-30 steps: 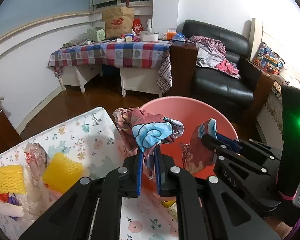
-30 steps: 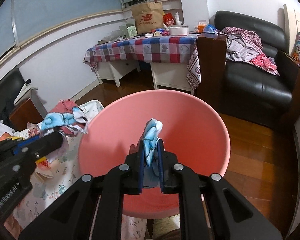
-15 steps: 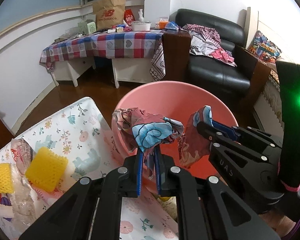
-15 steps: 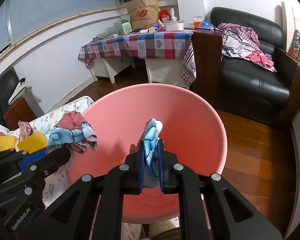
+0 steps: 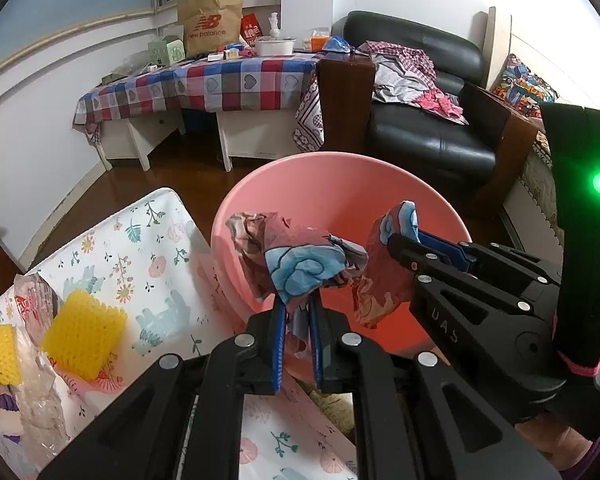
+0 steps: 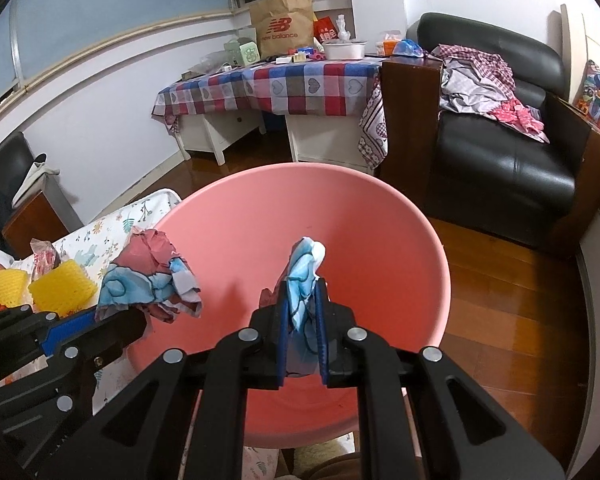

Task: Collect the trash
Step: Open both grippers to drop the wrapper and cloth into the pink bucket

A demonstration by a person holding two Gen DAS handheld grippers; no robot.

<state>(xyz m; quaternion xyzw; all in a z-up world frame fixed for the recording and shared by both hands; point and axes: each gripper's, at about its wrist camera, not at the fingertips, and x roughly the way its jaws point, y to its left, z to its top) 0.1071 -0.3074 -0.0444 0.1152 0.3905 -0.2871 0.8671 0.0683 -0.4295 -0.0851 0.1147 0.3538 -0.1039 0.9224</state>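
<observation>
A large pink basin [image 5: 340, 184] [image 6: 236, 248] stands beside a floral-covered surface. My left gripper [image 5: 296, 308] is shut on a crumpled red and blue wrapper [image 5: 300, 264], held over the basin's near left rim; it also shows in the right wrist view [image 6: 148, 280]. My right gripper [image 6: 302, 300] is shut on a second crumpled blue and red wrapper [image 6: 304, 268], held above the basin's inside; it also shows in the left wrist view [image 5: 384, 264].
On the floral cover [image 5: 140, 248] at the left lie two yellow foam nets [image 5: 82, 324] and clear plastic wrapping [image 5: 36, 392]. A checked-cloth table [image 5: 220, 80] and a black leather sofa [image 5: 428, 136] stand behind. Wooden floor [image 6: 512, 312] lies to the right.
Both grippers have moved forward over the basin with their wrappers; the left wrapper now hangs over the rim instead of over the floral cover. Both stay shut.
</observation>
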